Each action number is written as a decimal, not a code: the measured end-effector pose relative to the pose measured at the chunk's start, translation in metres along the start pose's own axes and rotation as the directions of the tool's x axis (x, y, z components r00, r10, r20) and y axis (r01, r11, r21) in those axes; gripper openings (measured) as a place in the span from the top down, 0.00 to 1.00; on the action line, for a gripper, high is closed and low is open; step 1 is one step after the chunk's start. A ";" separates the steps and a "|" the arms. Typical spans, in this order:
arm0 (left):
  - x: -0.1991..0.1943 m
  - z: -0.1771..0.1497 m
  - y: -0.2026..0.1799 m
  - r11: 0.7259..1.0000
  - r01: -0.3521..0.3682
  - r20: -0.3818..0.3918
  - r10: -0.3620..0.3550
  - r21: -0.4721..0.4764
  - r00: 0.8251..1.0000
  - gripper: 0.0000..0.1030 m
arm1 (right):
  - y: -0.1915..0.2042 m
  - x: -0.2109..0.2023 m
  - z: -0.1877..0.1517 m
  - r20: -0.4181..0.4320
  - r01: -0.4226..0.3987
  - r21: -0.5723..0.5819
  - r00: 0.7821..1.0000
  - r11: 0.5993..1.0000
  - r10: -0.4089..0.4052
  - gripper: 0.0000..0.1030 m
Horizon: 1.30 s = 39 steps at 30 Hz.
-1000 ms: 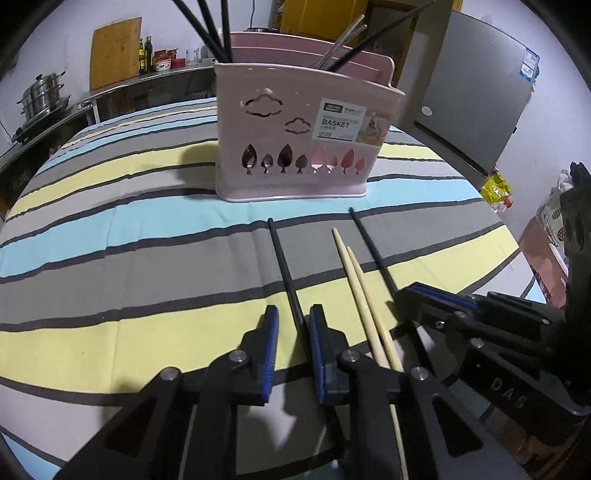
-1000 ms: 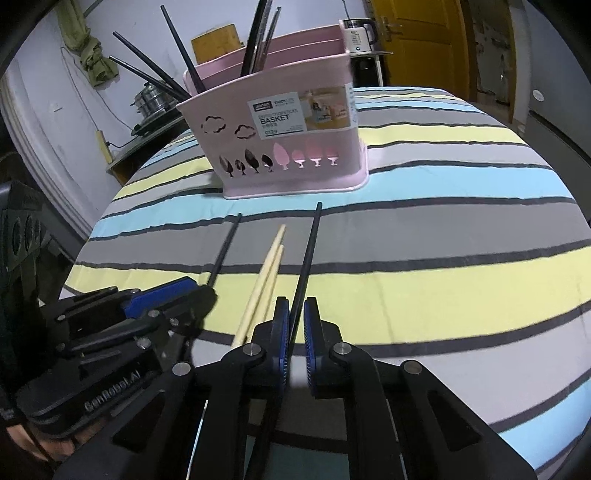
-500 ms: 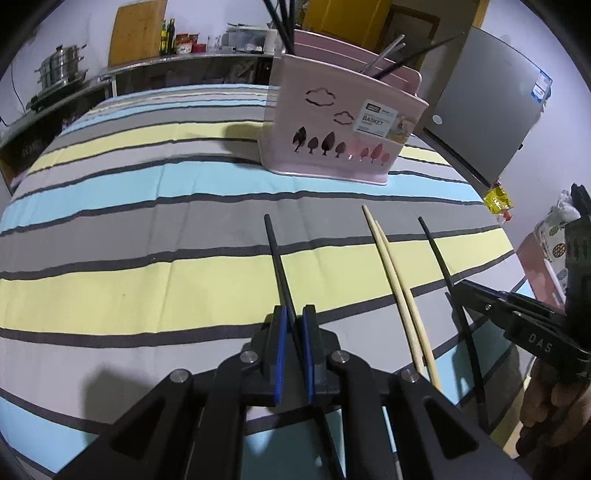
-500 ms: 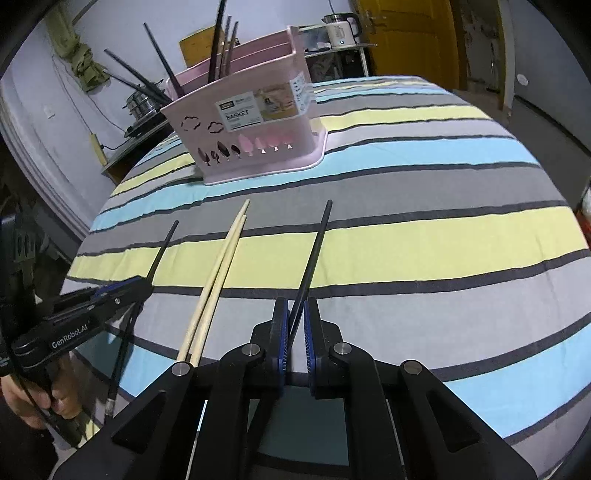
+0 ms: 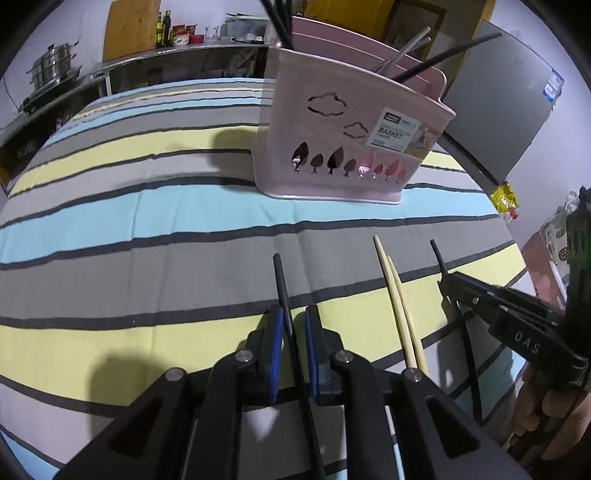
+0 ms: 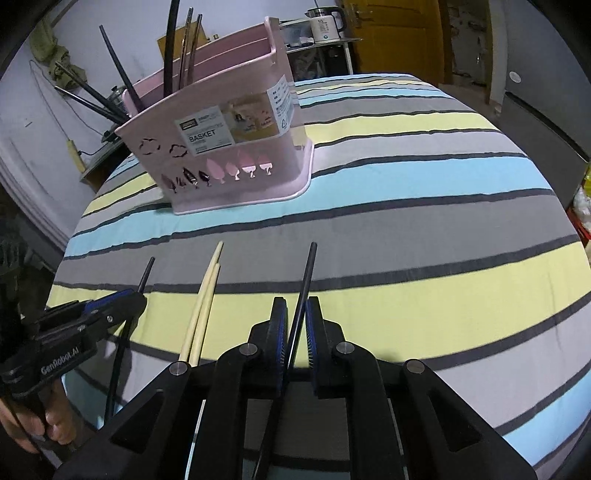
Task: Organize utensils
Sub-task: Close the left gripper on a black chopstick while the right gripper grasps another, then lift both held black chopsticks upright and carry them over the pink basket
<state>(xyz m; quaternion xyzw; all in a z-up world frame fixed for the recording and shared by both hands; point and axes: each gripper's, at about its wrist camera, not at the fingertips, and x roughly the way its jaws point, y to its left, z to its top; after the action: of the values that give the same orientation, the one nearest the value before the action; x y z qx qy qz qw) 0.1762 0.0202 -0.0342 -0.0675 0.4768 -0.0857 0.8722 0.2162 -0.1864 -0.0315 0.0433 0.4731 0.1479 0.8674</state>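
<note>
A pink utensil basket (image 5: 343, 147) (image 6: 229, 147) stands upright on the striped table and holds several black chopsticks and metal utensils. My left gripper (image 5: 294, 325) is shut on a black chopstick (image 5: 282, 291) that points toward the basket. My right gripper (image 6: 295, 325) is shut on another black chopstick (image 6: 307, 273). Two pale wooden chopsticks (image 5: 397, 306) (image 6: 205, 302) lie on the cloth between the grippers. The right gripper also shows in the left wrist view (image 5: 454, 284), and the left gripper shows in the right wrist view (image 6: 125, 299).
The striped tablecloth (image 5: 147, 206) covers a round table; its front edge is close beneath both grippers. A steel counter with pots and bottles (image 5: 51, 74) stands far left. A grey fridge (image 5: 498, 110) stands at the right. A kettle (image 6: 325, 22) sits beyond the basket.
Both grippers stay shut on their black chopsticks and have moved forward, closer to the basket. The wooden chopsticks have not moved.
</note>
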 end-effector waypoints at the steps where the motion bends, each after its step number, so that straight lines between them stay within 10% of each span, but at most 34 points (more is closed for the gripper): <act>1: 0.000 0.000 -0.001 1.000 -0.006 0.001 0.006 0.008 1.000 0.88 | 0.001 0.000 0.000 0.001 0.009 -0.008 1.000 1.000 -0.009 0.91; 10: -0.003 0.010 -0.005 0.999 -0.017 -0.019 0.018 0.028 1.000 0.94 | 0.000 -0.010 0.006 0.005 -0.041 -0.016 0.999 0.999 0.041 0.93; 39: -0.139 0.077 -0.026 0.992 0.067 0.249 -0.093 0.110 0.964 0.95 | 0.012 -0.143 0.050 0.313 -0.083 -0.079 0.944 0.993 0.104 0.95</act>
<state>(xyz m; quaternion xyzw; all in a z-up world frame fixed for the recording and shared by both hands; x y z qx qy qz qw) 0.1654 0.0278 0.1267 -0.0531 0.3533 -0.1357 0.9241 0.1830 -0.2145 0.1142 0.0607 0.3203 0.1954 0.9250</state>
